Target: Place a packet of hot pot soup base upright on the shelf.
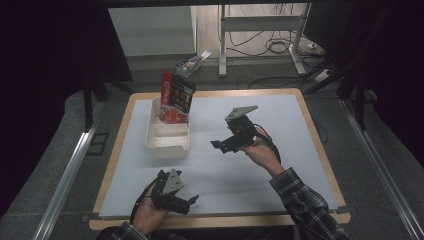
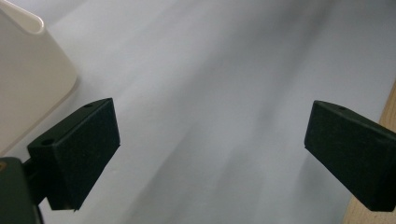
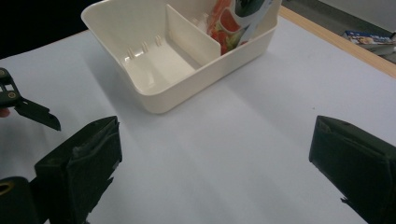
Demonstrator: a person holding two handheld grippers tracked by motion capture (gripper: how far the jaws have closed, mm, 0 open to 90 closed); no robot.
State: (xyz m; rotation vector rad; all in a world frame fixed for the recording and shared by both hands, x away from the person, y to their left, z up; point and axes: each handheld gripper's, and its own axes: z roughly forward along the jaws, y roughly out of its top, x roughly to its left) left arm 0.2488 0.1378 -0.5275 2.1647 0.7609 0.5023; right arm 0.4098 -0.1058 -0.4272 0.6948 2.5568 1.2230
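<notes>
High view looks down; both gripper views share the bin (image 3: 159, 88).

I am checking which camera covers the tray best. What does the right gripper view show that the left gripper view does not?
Right gripper view: the inside of the white tray, its divider, and the snack bag standing in the far compartment; also a jaw of the left gripper. Left gripper view: just one outer corner of the tray. Both share the pale table mat, the wooden table edge and open, empty jaws.

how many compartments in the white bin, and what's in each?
2. In the white bin, the near compartment is empty; the far compartment, beyond the divider, holds an upright red snack bag.
</notes>
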